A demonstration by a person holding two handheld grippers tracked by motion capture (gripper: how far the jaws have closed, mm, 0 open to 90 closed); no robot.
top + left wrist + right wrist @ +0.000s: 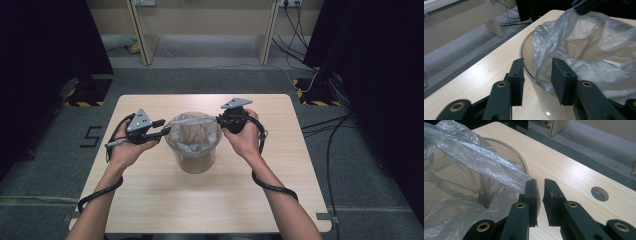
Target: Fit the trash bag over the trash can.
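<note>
While a clear plastic bin (194, 155) stands near the middle of the wooden desk (150, 200), a person works a thin, translucent liner bag (192, 131) over its rim with a pair of tongs in each hand. The left tongs (537, 75) stand partly open at the bin's left side, the rim and a fold of film between the pads but neither pad pressing on it. The right tongs (540, 195) sit at the bin's right side, narrowed to a slim gap; a stretched edge of the bag drapes over the tip of one pad (532, 192), though whether film is actually pinched in the gap cannot be told from the right gripper view.

The bag looks very light, limp and slippery, the sort of film that crumples, clings and slides out of a loose pinch, and may tear if hauled hard against the rim. The best hold is likely the free top edge, gathered into a doubled fold and pinched well inside the pads, on opposite sides. The bin itself appears stiff, smooth-walled and light enough to skid across the desk if the film is pulled sideways.
</note>
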